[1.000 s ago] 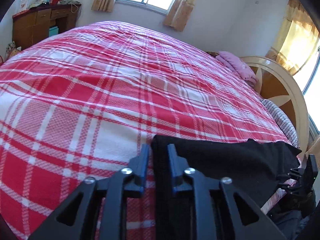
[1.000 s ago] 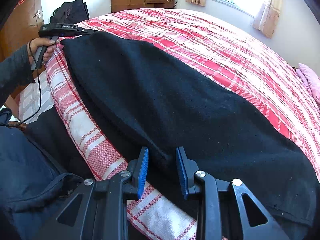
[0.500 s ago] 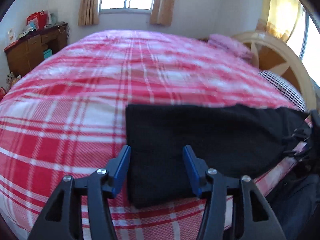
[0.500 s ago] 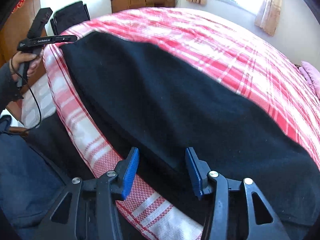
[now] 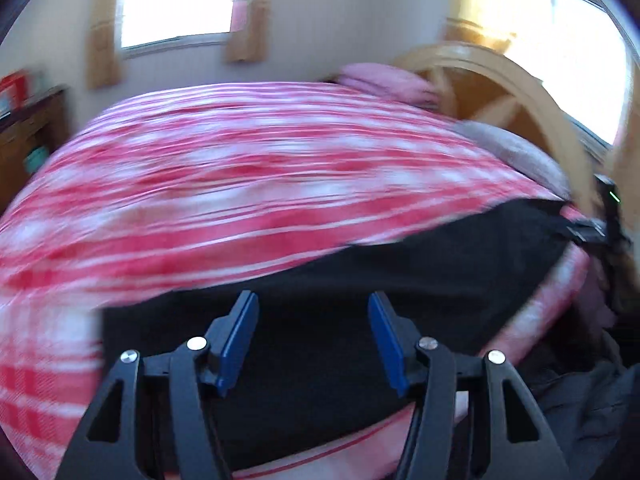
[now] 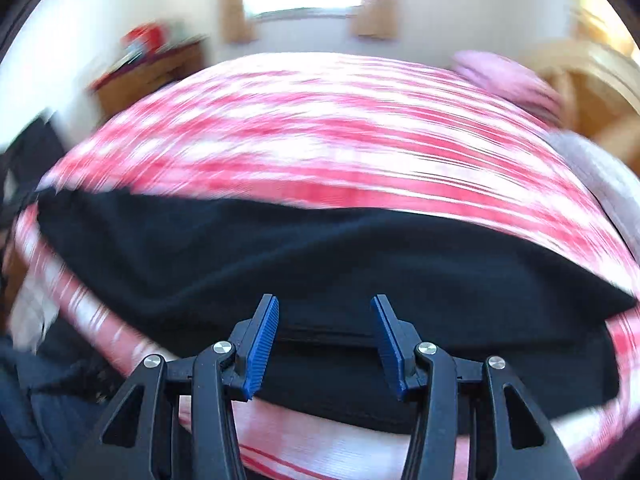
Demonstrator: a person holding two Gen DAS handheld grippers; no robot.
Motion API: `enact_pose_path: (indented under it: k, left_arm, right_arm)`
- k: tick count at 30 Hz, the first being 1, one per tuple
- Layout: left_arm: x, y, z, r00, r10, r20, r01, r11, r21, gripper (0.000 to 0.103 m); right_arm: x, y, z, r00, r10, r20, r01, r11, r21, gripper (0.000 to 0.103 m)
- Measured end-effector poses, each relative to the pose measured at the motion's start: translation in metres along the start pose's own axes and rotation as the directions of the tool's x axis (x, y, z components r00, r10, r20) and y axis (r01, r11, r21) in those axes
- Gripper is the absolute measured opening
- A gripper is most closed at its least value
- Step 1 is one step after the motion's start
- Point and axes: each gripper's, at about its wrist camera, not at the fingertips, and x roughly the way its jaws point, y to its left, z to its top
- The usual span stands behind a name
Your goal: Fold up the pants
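Note:
The black pants point(image 5: 400, 280) lie flat along the near edge of the bed with the red and white checked cover point(image 5: 240, 184). My left gripper point(image 5: 312, 340) is open and empty, hovering over the pants' left part. In the right wrist view the pants point(image 6: 320, 256) stretch across the bed edge. My right gripper point(image 6: 324, 344) is open and empty above their near edge. The right gripper also shows at the far end of the pants in the left wrist view point(image 5: 592, 232). Both views are blurred by motion.
A pink pillow point(image 5: 384, 84) and a wooden headboard point(image 5: 520, 92) are at the bed's right end. A wooden desk point(image 6: 152, 72) stands by the far wall under a curtained window point(image 5: 176, 4). My dark clothing point(image 6: 40, 400) is at the near edge.
Both grippers let go of the pants and opened wide. Both cameras swung round to face across the bed toward the window, and the pants now lie flat on the cover.

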Motion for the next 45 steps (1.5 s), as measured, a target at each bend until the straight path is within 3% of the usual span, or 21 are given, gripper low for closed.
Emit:
enact_pose_path:
  k: [4, 6, 10, 15, 21, 26, 30, 33, 37, 39, 40, 41, 45]
  left_arm:
    - [0.05, -0.081, 0.022, 0.983, -0.165, -0.081, 0.174, 0.978, 0.111, 0.059]
    - [0.066, -0.119, 0.027, 0.971, -0.209, -0.119, 0.227, 0.959, 0.169, 0.059]
    - [0.099, -0.189, 0.035, 0.947, -0.268, -0.176, 0.311, 0.899, 0.309, 0.059]
    - [0.121, -0.228, 0.035, 0.916, -0.32, -0.24, 0.388, 0.859, 0.335, 0.059]
    - [0.145, -0.243, 0.018, 0.896, -0.309, -0.321, 0.411, 0.849, 0.331, 0.046]
    - [0.148, -0.244, 0.013, 0.91, -0.271, -0.313, 0.378, 0.852, 0.362, 0.04]
    - [0.149, -0.246, 0.014, 0.927, -0.221, -0.304, 0.333, 0.858, 0.391, 0.022]
    - [0.151, -0.239, 0.021, 0.918, -0.24, -0.315, 0.345, 0.876, 0.336, 0.012]
    - [0.147, -0.232, 0.022, 0.912, -0.264, -0.313, 0.361, 0.879, 0.311, 0.009]
    - [0.145, -0.233, 0.022, 0.912, -0.273, -0.306, 0.367, 0.875, 0.314, 0.009]
    - [0.143, -0.233, 0.022, 0.91, -0.28, -0.305, 0.373, 0.874, 0.311, 0.008]
    - [0.142, -0.231, 0.023, 0.908, -0.287, -0.304, 0.378, 0.874, 0.306, 0.007]
    - [0.137, -0.223, 0.033, 0.903, -0.327, -0.279, 0.401, 0.876, 0.269, 0.006]
  right_arm:
    - [-0.02, -0.048, -0.001, 0.995, -0.088, 0.036, 0.081, 0.985, 0.151, 0.05]
    - [-0.025, -0.064, -0.003, 0.99, -0.13, 0.046, 0.118, 0.973, 0.2, 0.05]
    - [-0.037, -0.101, -0.008, 0.985, -0.16, 0.059, 0.135, 0.942, 0.306, 0.05]
    - [-0.042, -0.14, -0.015, 0.983, -0.17, 0.071, 0.123, 0.893, 0.433, 0.05]
    - [-0.042, -0.174, -0.023, 0.984, -0.154, 0.088, 0.081, 0.833, 0.547, 0.05]
    - [-0.034, -0.181, -0.028, 0.99, -0.085, 0.112, 0.004, 0.815, 0.58, 0.05]
    - [-0.026, -0.183, -0.029, 0.991, -0.055, 0.123, -0.029, 0.806, 0.592, 0.05]
    - [-0.022, -0.19, -0.029, 0.989, -0.039, 0.141, -0.056, 0.79, 0.611, 0.05]
    - [-0.016, -0.205, -0.028, 0.987, -0.036, 0.157, -0.075, 0.761, 0.645, 0.05]
    - [-0.014, -0.211, -0.026, 0.986, -0.034, 0.162, -0.081, 0.757, 0.648, 0.043]
    - [-0.013, -0.213, -0.023, 0.986, -0.022, 0.167, -0.092, 0.759, 0.645, 0.02]
    - [-0.011, -0.215, -0.021, 0.985, -0.015, 0.172, -0.101, 0.756, 0.646, 0.013]
    - [-0.013, -0.217, 0.004, 0.98, -0.011, 0.2, -0.116, 0.783, 0.611, 0.006]
